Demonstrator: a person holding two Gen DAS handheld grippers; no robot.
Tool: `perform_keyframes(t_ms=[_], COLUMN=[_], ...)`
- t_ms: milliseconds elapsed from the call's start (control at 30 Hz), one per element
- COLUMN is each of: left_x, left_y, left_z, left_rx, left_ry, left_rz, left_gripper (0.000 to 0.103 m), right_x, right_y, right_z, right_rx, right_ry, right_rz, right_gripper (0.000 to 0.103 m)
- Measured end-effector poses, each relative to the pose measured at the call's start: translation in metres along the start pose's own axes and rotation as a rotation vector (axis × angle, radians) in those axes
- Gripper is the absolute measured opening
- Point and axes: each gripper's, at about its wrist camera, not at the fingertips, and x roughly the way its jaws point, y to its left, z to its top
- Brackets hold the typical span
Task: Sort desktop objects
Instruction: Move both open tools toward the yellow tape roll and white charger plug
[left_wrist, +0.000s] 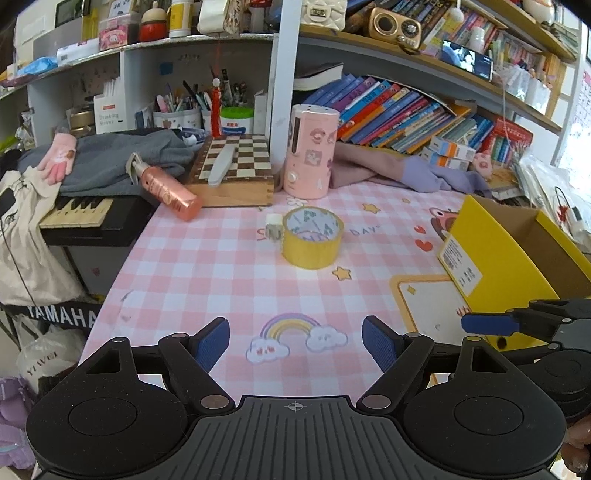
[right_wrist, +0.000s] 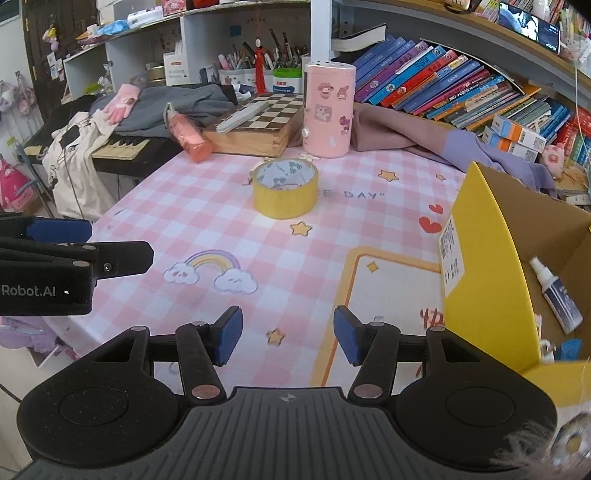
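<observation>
A yellow tape roll (left_wrist: 312, 237) stands on the pink checked desk mat (left_wrist: 207, 273), with a small white cube (left_wrist: 273, 221) touching its left side. The roll also shows in the right wrist view (right_wrist: 285, 188). My left gripper (left_wrist: 295, 341) is open and empty, well short of the roll. My right gripper (right_wrist: 288, 339) is open and empty, near the yellow box (right_wrist: 491, 266) on the right. The box holds a white spray bottle (right_wrist: 556, 293). A pink spray bottle (left_wrist: 168, 188) lies by the chessboard.
A wooden chessboard box (left_wrist: 236, 170) and a pink cylinder (left_wrist: 310, 151) stand at the back. Purple cloth (left_wrist: 406, 171), leaning books (left_wrist: 406, 114), a keyboard (left_wrist: 77, 214) under grey clothes at left. The desk's left edge drops off.
</observation>
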Motion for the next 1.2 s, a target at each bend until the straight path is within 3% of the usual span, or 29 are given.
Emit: perform_keyframes(t_ms=[200,467,633,1200], left_x=[0.021,0.045,0.061,0.081], left_y=[-0.001,0.003,0.008,0.027], left_z=[0.021,0.053,0.065,0.081], left_rx=[0.006,-0.011,-0.009,-0.075], left_ry=[-0.011,-0.040,-0.033,0.009], left_rz=[0.015,0.050,0.086,0.176], left_gripper=[0.082,0.082,0.082,0.082], right_x=[0.021,0.047,0.073,0.166], right_y=[-0.011,-0.017,-0.019,0.003], right_z=[0.020,0.052,0.070,0.106], right_rx=[0.006,0.002,-0.007,-0.061], right_ry=[0.009,-0.020,-0.043,0.017], right_rz=[0.023,0.057,0.019,0.024], right_gripper=[0.057,0.071,0.083,0.090])
